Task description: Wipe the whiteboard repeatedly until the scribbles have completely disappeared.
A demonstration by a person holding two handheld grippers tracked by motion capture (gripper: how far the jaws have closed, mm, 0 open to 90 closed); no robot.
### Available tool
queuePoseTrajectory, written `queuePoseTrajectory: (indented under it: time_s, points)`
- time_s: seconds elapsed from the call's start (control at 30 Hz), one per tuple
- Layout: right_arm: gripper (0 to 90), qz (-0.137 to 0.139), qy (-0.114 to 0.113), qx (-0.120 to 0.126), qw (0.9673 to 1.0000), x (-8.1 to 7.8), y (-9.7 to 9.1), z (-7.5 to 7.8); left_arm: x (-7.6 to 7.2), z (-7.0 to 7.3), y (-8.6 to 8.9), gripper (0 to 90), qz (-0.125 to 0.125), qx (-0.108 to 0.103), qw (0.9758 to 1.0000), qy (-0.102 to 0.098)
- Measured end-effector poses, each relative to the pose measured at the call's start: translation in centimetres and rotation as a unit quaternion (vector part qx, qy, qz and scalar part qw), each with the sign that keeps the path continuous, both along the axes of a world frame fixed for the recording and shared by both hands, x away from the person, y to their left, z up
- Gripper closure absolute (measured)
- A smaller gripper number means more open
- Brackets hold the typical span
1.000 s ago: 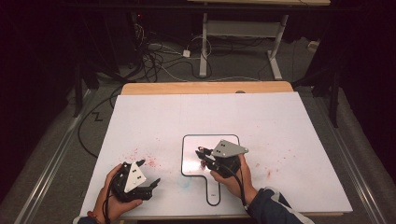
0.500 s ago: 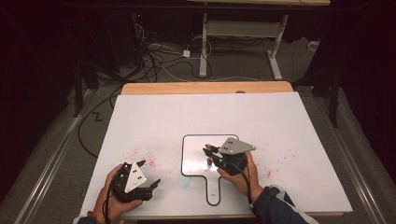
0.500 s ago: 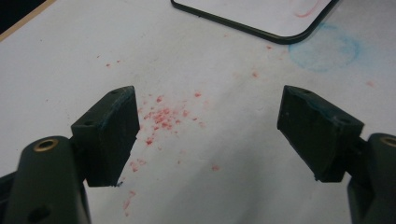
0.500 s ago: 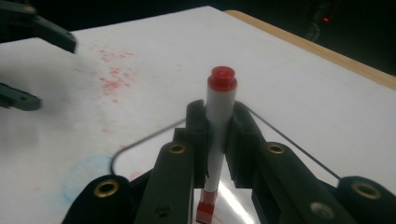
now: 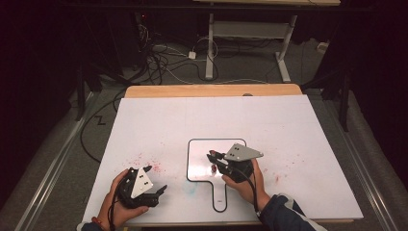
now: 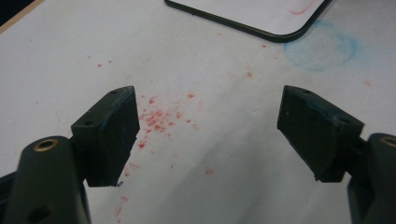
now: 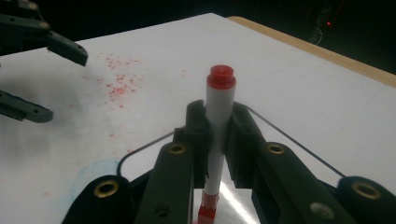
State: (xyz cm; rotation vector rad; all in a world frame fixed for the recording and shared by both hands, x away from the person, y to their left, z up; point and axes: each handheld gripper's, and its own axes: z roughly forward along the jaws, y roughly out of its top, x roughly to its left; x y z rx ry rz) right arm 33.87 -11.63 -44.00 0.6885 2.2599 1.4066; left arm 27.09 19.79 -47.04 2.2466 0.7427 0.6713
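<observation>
White table [image 5: 144,125] red-speckled | right tool [image 7: 217,135] clamps red marker [image 7: 217,112] over whiteboard [image 5: 202,151] | left tool [image 6: 210,130] agape, empty

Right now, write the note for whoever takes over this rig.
Right gripper: shut on the red marker, held upright, tip down over the small whiteboard.
Left gripper: open, holding nothing, low over the white table beside the board's near left corner.
Done: marker gripped and brought over the board.
Left: I cannot tell whether the tip touches; a faint red stroke shows on the board. Red specks and a blue smudge mark the table.
</observation>
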Motion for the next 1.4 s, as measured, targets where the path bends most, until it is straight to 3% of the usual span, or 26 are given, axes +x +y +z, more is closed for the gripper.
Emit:
queuePoseTrajectory:
  time_s: [0.13, 0.23, 0.37, 0.57, 0.7, 0.8, 0.93, 1.03, 1.23, 1.37, 1.4]
  points:
    - [81.4, 0.007, -0.01, -0.01, 0.9999, -0.3, 0.4, 0.0, 0.0, 0.0, 0.0, 20.1, -0.002, 0.001, 1.0, 0.001]
    - [81.4, -0.003, -0.006, -0.017, 0.9998, -0.2, -0.3, 0.2, 0.0, 0.0, 0.0, 20.2, -0.002, 0.002, 1.0, 0.003]
    - [81.4, -0.04, -0.006, -0.034, 0.9986, 0.3, -2.9, 0.6, 0.0, 0.0, 0.0, 20.1, -0.003, 0.002, 1.0, 0.003]
    - [81.4, -0.059, -0.001, -0.033, 0.9977, 0.1, -5.3, 0.7, 0.1, -0.1, -0.1, 20.1, -0.003, 0.001, 1.0, 0.005]
    - [81.4, -0.054, 0.0, -0.026, 0.9982, 0.0, -4.9, 0.6, 0.1, 0.0, -0.2, 20.1, -0.006, 0.004, 1.0, 0.005]
    - [81.4, -0.029, 0.002, -0.011, 0.9995, -0.5, -3.5, 0.4, 0.2, -0.1, -0.3, 20.1, -0.008, 0.006, 0.9999, 0.005]
    - [81.4, -0.017, -0.008, -0.023, 0.9995, -0.9, -3.0, 0.4, 0.1, -0.1, -0.3, 20.1, -0.007, 0.005, 0.9999, 0.006]
    - [81.4, -0.041, -0.019, -0.035, 0.9984, -0.6, -4.3, 0.5, 0.0, -0.1, -0.1, 20.1, -0.005, 0.002, 1.0, 0.005]
    - [81.4, -0.071, -0.02, -0.034, 0.9967, -0.3, -7.0, 0.5, 0.1, -0.1, -0.1, 20.1, -0.008, 0.004, 0.9999, 0.006]
    - [81.4, -0.071, -0.016, -0.027, 0.997, -0.4, -7.1, 0.5, 0.2, -0.1, -0.3, 20.1, -0.01, 0.007, 0.9999, 0.006]
    - [81.4, -0.057, -0.018, -0.023, 0.998, -0.7, -6.4, 0.3, 0.1, -0.1, -0.4, 20.1, -0.011, 0.007, 0.9999, 0.006]
